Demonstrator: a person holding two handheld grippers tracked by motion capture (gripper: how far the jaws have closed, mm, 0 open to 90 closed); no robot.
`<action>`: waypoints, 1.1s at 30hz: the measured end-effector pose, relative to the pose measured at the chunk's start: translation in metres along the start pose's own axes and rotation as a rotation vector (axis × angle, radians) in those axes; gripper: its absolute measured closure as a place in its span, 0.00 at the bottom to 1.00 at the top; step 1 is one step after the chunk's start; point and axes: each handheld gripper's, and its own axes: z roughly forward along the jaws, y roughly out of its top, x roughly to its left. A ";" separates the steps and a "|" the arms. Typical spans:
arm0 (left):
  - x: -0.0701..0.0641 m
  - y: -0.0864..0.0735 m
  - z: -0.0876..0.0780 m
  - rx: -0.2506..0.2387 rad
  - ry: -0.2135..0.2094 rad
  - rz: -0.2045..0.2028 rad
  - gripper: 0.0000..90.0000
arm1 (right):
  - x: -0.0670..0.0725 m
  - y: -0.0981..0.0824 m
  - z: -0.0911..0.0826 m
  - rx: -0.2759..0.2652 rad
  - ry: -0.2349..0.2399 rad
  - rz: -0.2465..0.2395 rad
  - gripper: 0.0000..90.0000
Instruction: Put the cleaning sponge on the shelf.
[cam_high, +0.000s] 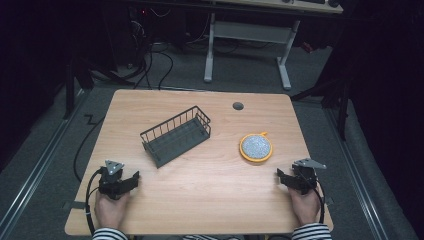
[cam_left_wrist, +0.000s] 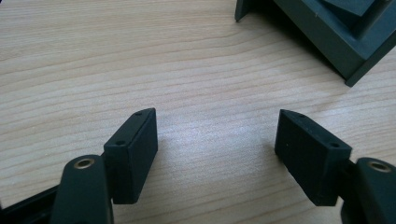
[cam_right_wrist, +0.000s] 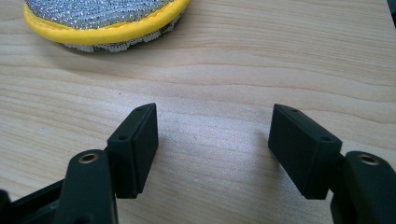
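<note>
Seen from the high view: a light wooden table (cam_high: 200, 190) with a dark wire basket (cam_high: 176, 135) lying diagonally left of the middle and a round scrubbing pad (cam_high: 256, 147) with silver face and yellow rim to the right of it, well apart from the basket. Near the front left corner, the left gripper (cam_high: 131, 181) held low over the wood by the left hand (cam_high: 111, 209), striped sleeve at the table edge, jaws pointing right and a little forward, toward the basket. Near the front right corner, the right gripper (cam_high: 280, 176) held by the right hand (cam_high: 305, 205) in the same way, jaws turned to the left, toward the pad. In the left gripper view: left gripper (cam_left_wrist: 215, 140) with jaws spread wide, only bare wood between them, a corner of the basket (cam_left_wrist: 327, 37) ahead at upper right. In the right gripper view: right gripper (cam_right_wrist: 212, 135) also spread wide, nothing pinched, the pad (cam_right_wrist: 102, 18) ahead at upper left, not touching the jaws
</note>
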 end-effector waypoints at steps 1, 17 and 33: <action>0.000 0.000 0.000 0.000 0.000 0.000 0.34 | 0.000 0.000 0.000 0.000 0.000 0.000 0.37; 0.001 -0.001 -0.001 -0.004 -0.005 0.005 0.38 | 0.001 0.000 0.000 0.000 0.004 -0.005 0.37; 0.007 0.000 -0.004 -0.016 -0.060 -0.050 0.37 | 0.001 0.000 0.000 -0.001 0.007 -0.008 0.37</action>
